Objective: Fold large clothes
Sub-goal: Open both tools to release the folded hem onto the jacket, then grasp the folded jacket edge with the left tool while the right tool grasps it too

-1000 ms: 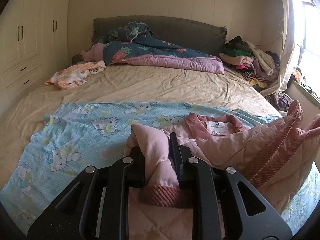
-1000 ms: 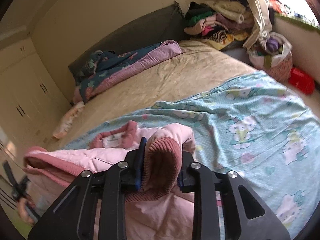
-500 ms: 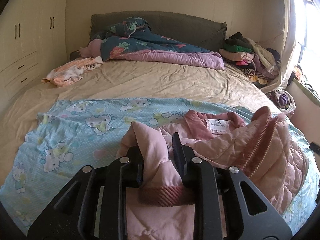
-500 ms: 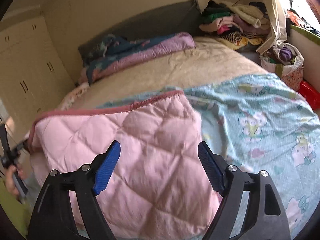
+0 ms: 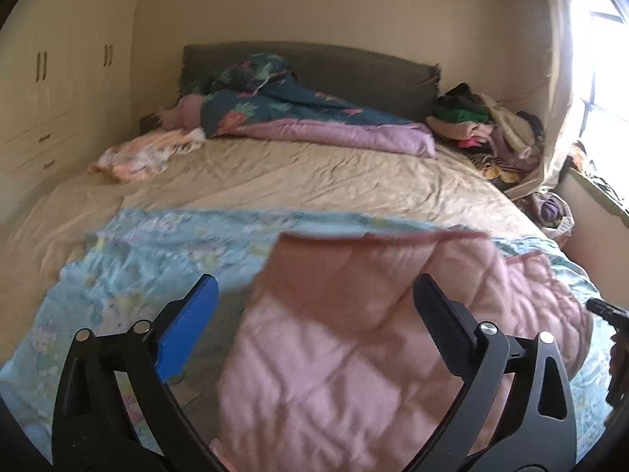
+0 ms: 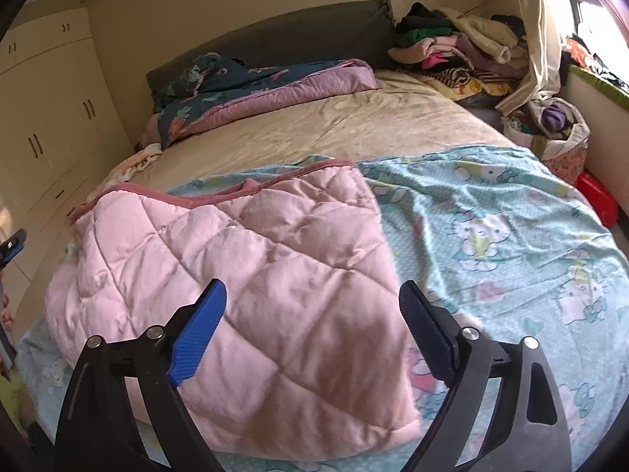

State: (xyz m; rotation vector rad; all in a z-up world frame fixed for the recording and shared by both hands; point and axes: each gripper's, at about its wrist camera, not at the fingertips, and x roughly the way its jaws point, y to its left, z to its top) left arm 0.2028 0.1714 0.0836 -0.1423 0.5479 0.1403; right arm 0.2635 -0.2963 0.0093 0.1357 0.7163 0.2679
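Observation:
A pink quilted jacket (image 5: pixel 354 334) (image 6: pixel 236 275) lies folded over on a light blue cartoon-cat sheet (image 5: pixel 157 259) (image 6: pixel 491 216) at the near end of the bed. Its darker pink ribbed hem runs along the far edge. In the left wrist view my left gripper (image 5: pixel 314 281) hovers over the jacket's left part; its jaws are opening wide, and the fabric below them is not pinched. In the right wrist view my right gripper (image 6: pixel 312 286) is over the jacket's right edge, jaws also opening and touching nothing.
A dark floral duvet with purple lining (image 5: pixel 314 118) lies by the headboard. A small peach cloth (image 5: pixel 145 153) sits far left. A heap of clothes (image 5: pixel 483 133) fills the far right corner. A bag of clothes (image 6: pixel 558 129) and a red box (image 6: pixel 597 200) stand beside the bed. Wardrobes (image 5: pixel 59 98) line the left wall.
Both grippers have let go of the jacket's ribbed edges, the right one first and then the left. The jacket has dropped flat and now covers its collar and label.

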